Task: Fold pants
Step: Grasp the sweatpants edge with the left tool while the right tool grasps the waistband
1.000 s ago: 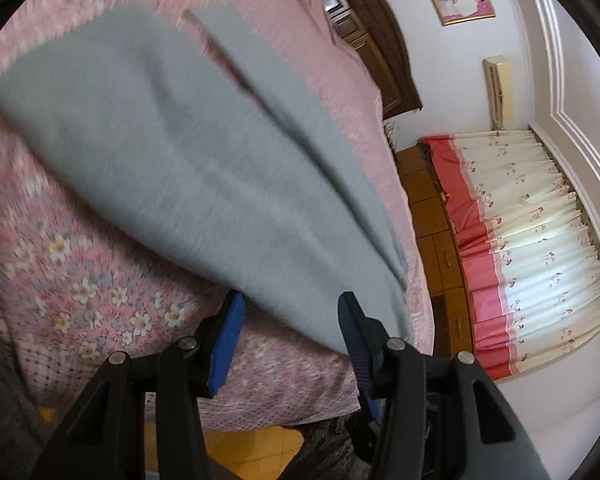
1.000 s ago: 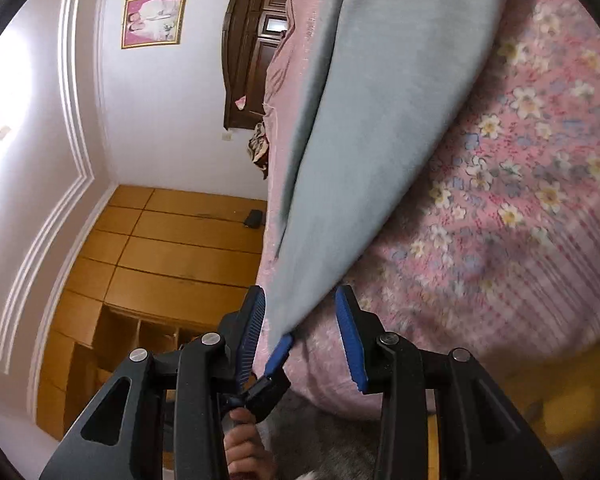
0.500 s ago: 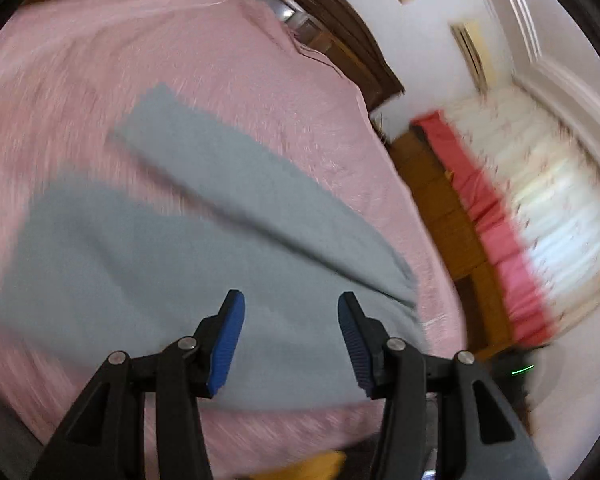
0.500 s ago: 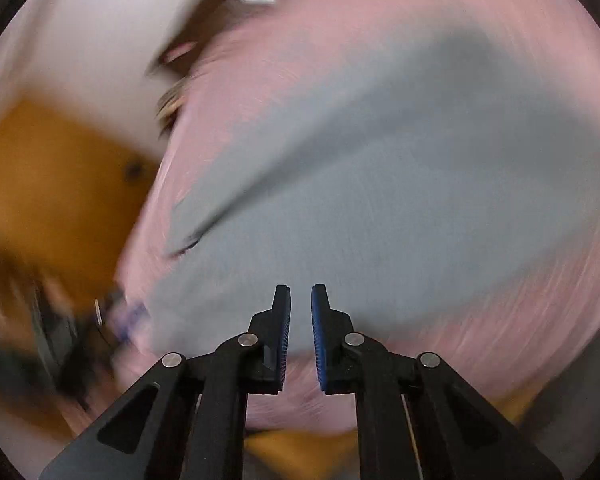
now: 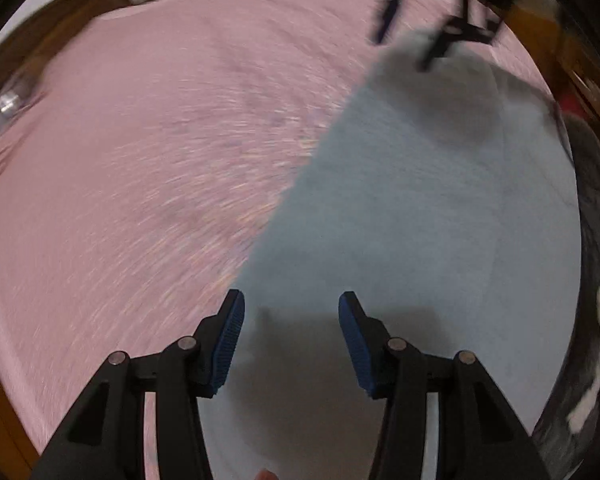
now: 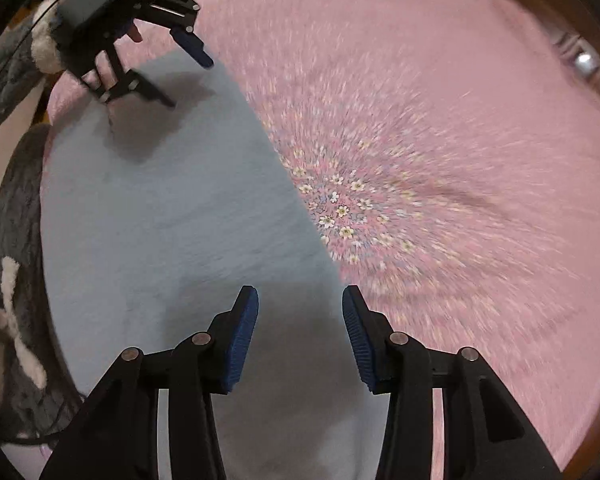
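On the pink floral bedspread (image 6: 440, 140), grey-blue pants (image 6: 160, 220) are being kept flat. Left gripper (image 5: 290, 340) and right gripper (image 6: 300, 336) are being held above them, jaws apart and empty, the right's just having been opening.

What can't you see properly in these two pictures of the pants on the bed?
- Pants: left wrist view, the near end is hidden behind the left gripper and the lower frame edge.
- Bedspread: right wrist view, its flowers smear with motion blur away from the centre.
- Right gripper: left wrist view, blurred and cut by the top edge.
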A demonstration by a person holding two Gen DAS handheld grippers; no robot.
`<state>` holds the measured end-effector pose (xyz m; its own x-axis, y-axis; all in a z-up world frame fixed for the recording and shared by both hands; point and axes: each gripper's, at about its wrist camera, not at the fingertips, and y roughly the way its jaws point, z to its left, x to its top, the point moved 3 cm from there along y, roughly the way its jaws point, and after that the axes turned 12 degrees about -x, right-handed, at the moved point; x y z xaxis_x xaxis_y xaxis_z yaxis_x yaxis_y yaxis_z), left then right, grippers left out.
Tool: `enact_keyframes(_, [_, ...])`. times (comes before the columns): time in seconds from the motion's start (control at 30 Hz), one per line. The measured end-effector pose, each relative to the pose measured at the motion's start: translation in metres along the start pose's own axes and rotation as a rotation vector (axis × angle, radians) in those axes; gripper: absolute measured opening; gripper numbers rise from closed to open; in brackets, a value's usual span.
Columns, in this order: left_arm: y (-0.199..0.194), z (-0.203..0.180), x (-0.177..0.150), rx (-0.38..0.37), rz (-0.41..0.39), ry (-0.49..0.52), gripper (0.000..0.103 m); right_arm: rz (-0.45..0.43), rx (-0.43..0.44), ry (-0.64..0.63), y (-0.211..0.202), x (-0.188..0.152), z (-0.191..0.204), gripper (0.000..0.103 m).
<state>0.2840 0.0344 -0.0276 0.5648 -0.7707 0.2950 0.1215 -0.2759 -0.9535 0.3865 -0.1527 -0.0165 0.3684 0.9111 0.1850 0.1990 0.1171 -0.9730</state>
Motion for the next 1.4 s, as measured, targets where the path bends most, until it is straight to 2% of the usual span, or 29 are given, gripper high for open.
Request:
enact_keyframes(0.07, [0.024,0.014,0.002,0.011,0.046,0.016,0.052,0.083,0.044,-0.033,0.023,0.000,0.002,0.045])
enact_keyframes(0.1, [0.031,0.022,0.001,0.010,0.060,0.012,0.054,0.152,0.084,-0.025,0.039,-0.001,0.000,0.045])
enact_keyframes(0.23, [0.040,0.050,-0.006,-0.108,0.058,-0.065,0.053,0.209,0.148,-0.013,0.059,0.004,-0.007,0.045])
enact_keyframes(0.3, [0.036,0.057,-0.010,-0.118,0.057,-0.072,0.037,0.216,0.180,0.032,0.062,0.006,-0.012,0.042])
enact_keyframes(0.33, [0.033,0.060,-0.012,-0.137,0.059,-0.091,0.014,0.207,0.166,0.025,0.061,0.006,-0.012,0.030])
enact_keyframes(0.37, [0.026,0.066,-0.011,-0.147,0.055,-0.108,0.004,0.192,0.140,0.015,0.058,0.006,-0.011,0.013])
enact_keyframes(0.43, [0.016,0.064,-0.017,-0.114,0.025,-0.107,0.003,0.150,0.085,-0.001,0.045,0.004,-0.004,0.006])
enact_keyframes(0.5, [0.002,0.056,-0.025,-0.060,-0.007,-0.093,0.003,0.105,0.009,-0.018,0.028,0.000,0.009,0.005])
enact_keyframes(0.6, [-0.027,0.030,-0.038,0.038,-0.076,-0.074,0.003,0.000,-0.156,-0.048,-0.012,-0.010,0.037,0.005])
enact_keyframes(0.7, [-0.066,-0.003,-0.056,0.185,-0.192,-0.083,0.003,-0.153,-0.418,-0.099,-0.062,-0.019,0.087,0.005])
enact_keyframes(0.77, [-0.083,-0.030,-0.074,0.267,-0.249,-0.096,0.003,-0.213,-0.619,-0.181,-0.086,-0.034,0.142,0.005])
enact_keyframes(0.9, [-0.100,-0.093,-0.107,0.355,-0.304,-0.110,0.003,-0.244,-0.865,-0.314,-0.091,-0.063,0.244,0.005])
enact_keyframes(0.97, [-0.098,-0.133,-0.125,0.402,-0.285,-0.102,0.003,-0.233,-0.969,-0.386,-0.080,-0.082,0.292,0.005])
enact_keyframes(1.0, [-0.095,-0.146,-0.129,0.417,-0.273,-0.094,0.003,-0.226,-1.049,-0.450,-0.070,-0.094,0.323,0.005])
enact_keyframes(1.07, [-0.078,-0.175,-0.135,0.455,-0.240,-0.098,0.003,-0.214,-1.157,-0.546,-0.057,-0.108,0.371,0.005])
enact_keyframes(1.13, [-0.064,-0.211,-0.147,0.463,-0.198,-0.099,0.003,-0.194,-1.212,-0.622,-0.039,-0.125,0.411,0.005])
enact_keyframes(1.2, [-0.051,-0.234,-0.155,0.470,-0.175,-0.079,0.003,-0.177,-1.223,-0.629,-0.023,-0.138,0.435,0.005])
enact_keyframes(1.27, [-0.032,-0.245,-0.160,0.467,-0.139,-0.068,0.003,-0.168,-1.222,-0.595,-0.015,-0.146,0.449,0.004])
enact_keyframes(1.4, [-0.003,-0.251,-0.170,0.488,-0.122,-0.068,0.003,-0.170,-1.255,-0.533,-0.015,-0.149,0.470,0.004])
